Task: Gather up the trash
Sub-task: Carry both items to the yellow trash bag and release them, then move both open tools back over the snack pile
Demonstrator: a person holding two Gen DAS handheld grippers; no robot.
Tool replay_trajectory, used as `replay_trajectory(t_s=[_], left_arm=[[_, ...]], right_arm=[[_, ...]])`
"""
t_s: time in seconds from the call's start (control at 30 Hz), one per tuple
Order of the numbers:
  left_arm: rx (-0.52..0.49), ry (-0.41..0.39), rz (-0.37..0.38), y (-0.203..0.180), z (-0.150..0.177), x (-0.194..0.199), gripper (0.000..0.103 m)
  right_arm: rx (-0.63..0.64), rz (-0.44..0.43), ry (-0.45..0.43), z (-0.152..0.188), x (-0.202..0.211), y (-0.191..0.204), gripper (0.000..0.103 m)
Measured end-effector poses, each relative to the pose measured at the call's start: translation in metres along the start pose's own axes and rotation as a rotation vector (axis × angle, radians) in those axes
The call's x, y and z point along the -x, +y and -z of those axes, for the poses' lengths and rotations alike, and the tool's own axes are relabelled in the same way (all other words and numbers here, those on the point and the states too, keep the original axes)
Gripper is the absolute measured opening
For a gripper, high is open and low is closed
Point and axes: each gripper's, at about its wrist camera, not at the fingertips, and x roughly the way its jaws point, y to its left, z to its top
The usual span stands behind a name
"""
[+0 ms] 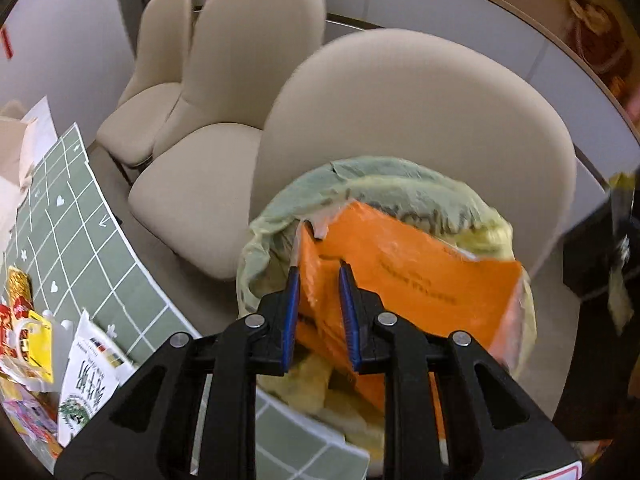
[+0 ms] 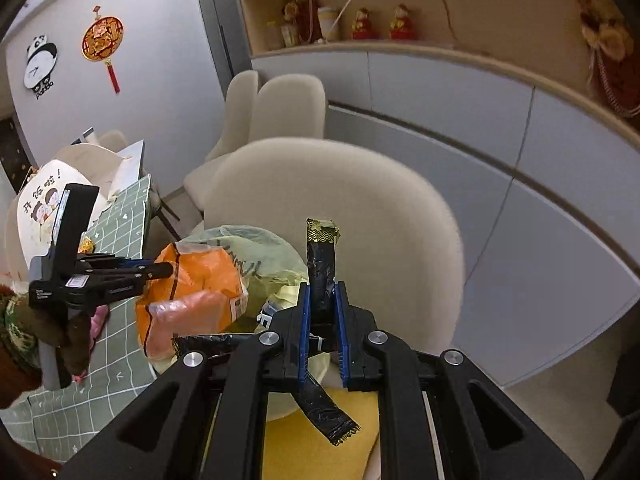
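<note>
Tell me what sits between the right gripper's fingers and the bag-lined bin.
A black sachet wrapper, pinched in the right gripper, stands up in front of the bin. The right wrist view shows it.

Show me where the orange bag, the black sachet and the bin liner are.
orange bag [image 1: 404, 276]: left wrist view, on its flat printed face.
black sachet [image 2: 321, 268]: right wrist view, on the upright part above the fingers.
bin liner [image 1: 400, 184]: left wrist view, on the pale green plastic over the far rim.

Black tool [image 1: 319, 280] with blue pads [image 1: 292, 312], silver screws.
</note>
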Motion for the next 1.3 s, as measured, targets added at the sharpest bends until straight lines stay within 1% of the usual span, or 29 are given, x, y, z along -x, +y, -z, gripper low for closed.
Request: replay_trajectory(t_s=[0.07,0.13,0.2,0.27,0.33,0.4,0.47,0.57,0.67,0.77,0.8,0.87,0.93,0.97,1.03,1.07,1.13,1.17,1.2,1.3], left_arm=[[0.048,-0.022,0.016,0.004,-0.005,0.002,0.019],[0.101,-0.055,0.025,0.016,-0.009,0.008,0.019],[0.15,-0.067,0.04,0.029,-0.014,0.016,0.029],[0.212,-0.08,0.065,0.044,-0.013,0.032,0.034],[0.263,-0.097,0.062,0.055,-0.003,0.052,0.035],[0.297,-0.1,0.047,0.066,0.006,0.065,0.036],[0.321,-0.094,0.024,0.075,0.022,0.081,0.036],[0.344,-0.093,-0.01,0.075,0.05,0.107,0.037],[0.372,-0.099,-0.044,0.082,0.078,0.129,0.038],[0.423,-0.09,-0.068,0.088,0.106,0.143,0.039],[0.448,-0.083,-0.073,0.092,0.116,0.148,0.039],[0.473,-0.077,-0.09,0.098,0.126,0.153,0.039],[0.49,-0.08,-0.128,0.105,0.139,0.162,0.039],[0.496,-0.082,-0.136,0.108,0.143,0.164,0.039],[0.518,-0.094,-0.15,0.118,0.156,0.175,0.043],[0.527,-0.1,-0.152,0.123,0.161,0.178,0.044],[0.541,-0.111,-0.157,0.137,0.172,0.185,0.045],[0.545,-0.116,-0.158,0.144,0.178,0.188,0.046],[0.548,-0.121,-0.156,0.153,0.184,0.191,0.046],[0.538,-0.14,-0.145,0.181,0.198,0.198,0.047]], right_arm=[[0.014,-0.031,0.002,-0.006,-0.011,0.006,0.013],[0.032,-0.075,-0.014,-0.014,-0.017,0.018,0.013],[0.057,-0.146,-0.041,-0.02,-0.02,0.037,0.013],[0.085,-0.21,-0.05,-0.024,-0.026,0.059,0.013],[0.125,-0.261,-0.027,-0.023,-0.036,0.079,0.013],[0.162,-0.29,0.022,-0.017,-0.055,0.094,0.013],[0.173,-0.308,0.125,-0.005,-0.088,0.104,0.013],[0.193,-0.272,0.203,0.011,-0.114,0.105,0.013],[0.211,-0.247,0.258,0.014,-0.128,0.105,0.013],[0.259,-0.178,0.343,0.014,-0.149,0.102,0.013],[0.273,-0.155,0.363,0.017,-0.155,0.102,0.013],[0.285,-0.129,0.376,0.019,-0.16,0.1,0.013],[0.265,-0.138,0.369,0.018,-0.159,0.099,0.013],[0.244,-0.151,0.354,0.017,-0.157,0.098,0.013],[0.199,-0.177,0.314,0.014,-0.149,0.096,0.014],[0.179,-0.179,0.29,0.012,-0.144,0.096,0.016],[0.164,-0.159,0.244,0.011,-0.133,0.095,0.032],[0.159,-0.148,0.226,0.011,-0.127,0.096,0.043],[0.151,-0.138,0.208,0.011,-0.122,0.098,0.045],[0.116,-0.073,0.14,0.009,-0.1,0.109,0.045]])
